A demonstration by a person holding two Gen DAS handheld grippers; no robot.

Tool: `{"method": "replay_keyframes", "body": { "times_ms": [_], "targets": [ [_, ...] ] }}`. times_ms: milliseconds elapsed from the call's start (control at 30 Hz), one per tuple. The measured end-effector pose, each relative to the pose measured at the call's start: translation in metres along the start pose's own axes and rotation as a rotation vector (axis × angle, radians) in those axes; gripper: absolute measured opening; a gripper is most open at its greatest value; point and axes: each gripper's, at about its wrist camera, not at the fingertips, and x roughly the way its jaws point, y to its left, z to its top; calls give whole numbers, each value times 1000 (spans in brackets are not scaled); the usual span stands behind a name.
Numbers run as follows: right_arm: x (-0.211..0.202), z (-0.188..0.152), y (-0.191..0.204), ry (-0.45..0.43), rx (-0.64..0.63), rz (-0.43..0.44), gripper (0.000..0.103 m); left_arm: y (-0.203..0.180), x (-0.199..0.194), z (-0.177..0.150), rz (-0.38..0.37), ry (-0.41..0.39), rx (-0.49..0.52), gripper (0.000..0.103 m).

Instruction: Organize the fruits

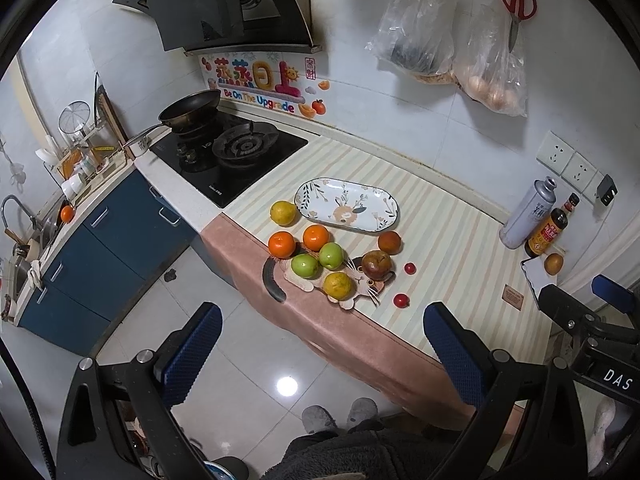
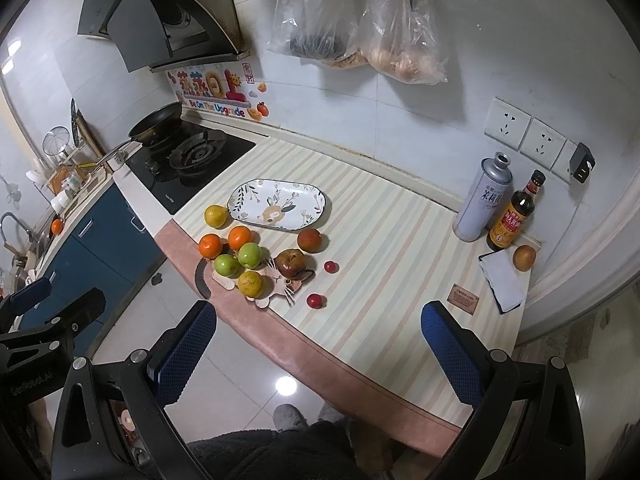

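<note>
While fruits crowd beside the plate, both grippers' fingers gape wide, empty.

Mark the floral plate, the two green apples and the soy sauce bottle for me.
floral plate (image 2: 244, 200): right wrist view, bare left part.
left green apple (image 2: 226, 265): right wrist view, top.
right green apple (image 2: 249, 255): right wrist view, top.
soy sauce bottle (image 2: 509, 224): right wrist view, label.

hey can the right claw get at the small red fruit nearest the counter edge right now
Probably yes. The right claw is open and holds nothing, and the small red fruit lies alone on the striped mat, apart from the cat-shaped board, nothing between.
</note>
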Motion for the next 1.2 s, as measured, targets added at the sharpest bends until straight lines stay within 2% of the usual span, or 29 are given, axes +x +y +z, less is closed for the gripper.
{"method": "replay_keyframes", "body": {
  "times_ms": [400,600,767,900,1033,1200],
  "targets": [
    [-2,3,1,0,0,9,103,-1,-3,0,-2,-11,-18,103],
    [7,11,-8,12,31,43,103,1,2,1,10,-13,-40,103],
    [39,16,-20,55,53,110,103,9,25,8,65,-21,-98,103],
    [73,20,-28,87,64,146,103,13,59,12,161,-3,-111,103],
    [119,25,-31,128,72,163,103,19,95,15,223,40,-112,103],
    [189,32,-24,198,100,173,103,41,151,24,263,123,-122,103]
  ]
}}
